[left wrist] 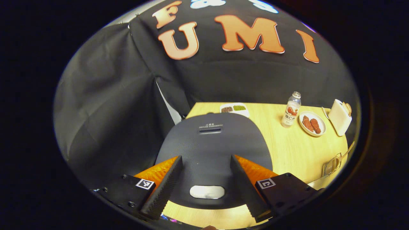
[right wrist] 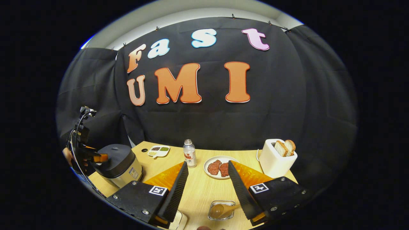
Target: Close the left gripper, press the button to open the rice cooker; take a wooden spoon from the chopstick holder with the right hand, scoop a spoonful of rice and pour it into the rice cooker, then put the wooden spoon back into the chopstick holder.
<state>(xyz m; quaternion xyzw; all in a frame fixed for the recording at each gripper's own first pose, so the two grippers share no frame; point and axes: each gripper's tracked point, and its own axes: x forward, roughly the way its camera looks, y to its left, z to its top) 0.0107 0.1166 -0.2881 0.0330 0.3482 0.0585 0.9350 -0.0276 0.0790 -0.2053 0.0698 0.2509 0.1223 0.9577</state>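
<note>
The dark grey rice cooker (left wrist: pixel 211 143) stands with its lid down right under my left gripper (left wrist: pixel 205 158), which is open; its fingers straddle the lid above the silver button (left wrist: pixel 207 192) without touching it. In the right gripper view the cooker (right wrist: pixel 116 163) sits at the table's left, with the left gripper (right wrist: pixel 96 157) at its near-left side. My right gripper (right wrist: pixel 207 164) hangs open and holds nothing, above the table's front. Below it the wooden spoon (right wrist: pixel 223 209) lies in the clear chopstick holder (right wrist: pixel 211 214). The holder (left wrist: pixel 330 166) and spoon handle (left wrist: pixel 347 151) appear at the far right.
A divided dish of grains (right wrist: pixel 158 150) lies behind the cooker. A drink bottle (right wrist: pixel 189 154), a plate of red meat (right wrist: pixel 209 161) and a white toaster (right wrist: pixel 274 161) holding bread line the back. A white object (right wrist: pixel 179 220) shows at the front edge.
</note>
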